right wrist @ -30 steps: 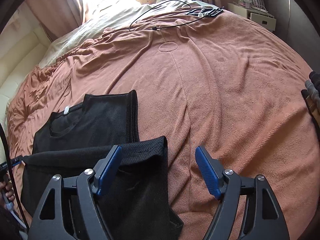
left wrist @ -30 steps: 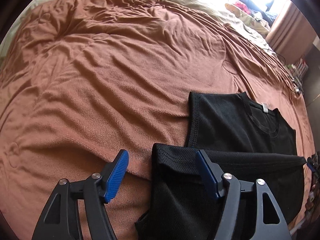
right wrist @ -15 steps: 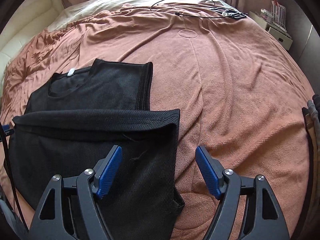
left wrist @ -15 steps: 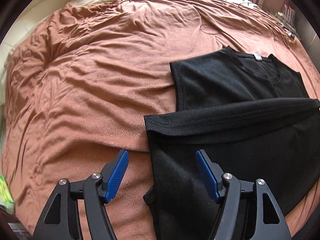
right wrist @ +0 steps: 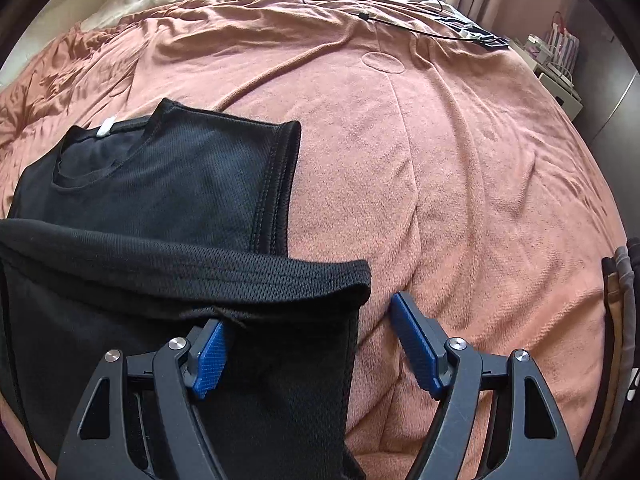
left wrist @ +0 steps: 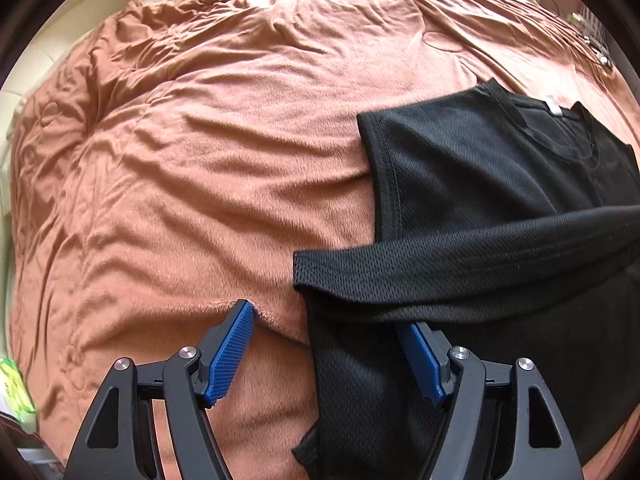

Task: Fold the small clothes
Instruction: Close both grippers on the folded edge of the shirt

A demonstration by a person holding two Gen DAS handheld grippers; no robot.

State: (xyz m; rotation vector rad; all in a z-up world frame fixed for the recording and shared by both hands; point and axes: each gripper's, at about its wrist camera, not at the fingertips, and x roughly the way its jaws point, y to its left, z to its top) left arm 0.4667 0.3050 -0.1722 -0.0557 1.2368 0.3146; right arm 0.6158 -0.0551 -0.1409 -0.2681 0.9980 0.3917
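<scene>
**Two grippers stand over a black shirt on the bed**

A black shirt (left wrist: 472, 184) lies flat on a brown blanket (left wrist: 200, 160). Its bottom part is folded up toward the neck, so a thick rolled edge (right wrist: 180, 272) crosses just in front of both grippers.

The left gripper (left wrist: 324, 356) is wide and its jaws are opening a little more. The shirt's side edge sits between its blue pads (left wrist: 230, 356), but the pads do not press on it. One pad is over bare blanket and the other is partly under the rolled edge.

The right gripper (right wrist: 316, 352) is wide too. The shirt's other side edge sits between its pads (right wrist: 416, 348), and they do not squeeze it. A black cable (right wrist: 380, 16) lies far ahead of this gripper.
</scene>
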